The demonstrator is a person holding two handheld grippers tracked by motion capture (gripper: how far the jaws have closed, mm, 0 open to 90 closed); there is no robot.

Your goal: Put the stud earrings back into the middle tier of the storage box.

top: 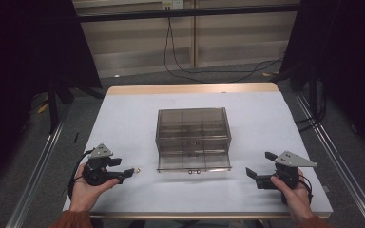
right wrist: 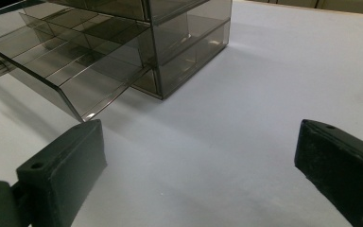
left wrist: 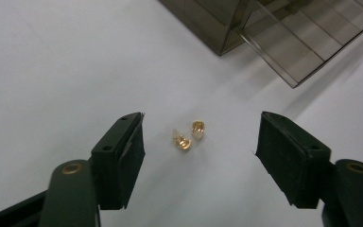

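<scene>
Two small shiny gold-coloured metal pieces (left wrist: 188, 136) lie side by side on the white table surface (top: 123, 123), between the spread jaws of the left gripper (left wrist: 198, 142) and just ahead of them, touching neither. They look rounded and glossy; finer shape cannot be told. Near them stands a smoky translucent plastic drawer box (top: 193, 137) with divided compartments, one drawer pulled out. The right gripper (right wrist: 198, 161) hovers with its matte black jaws released wide, holding nothing, beside the box.
</scene>
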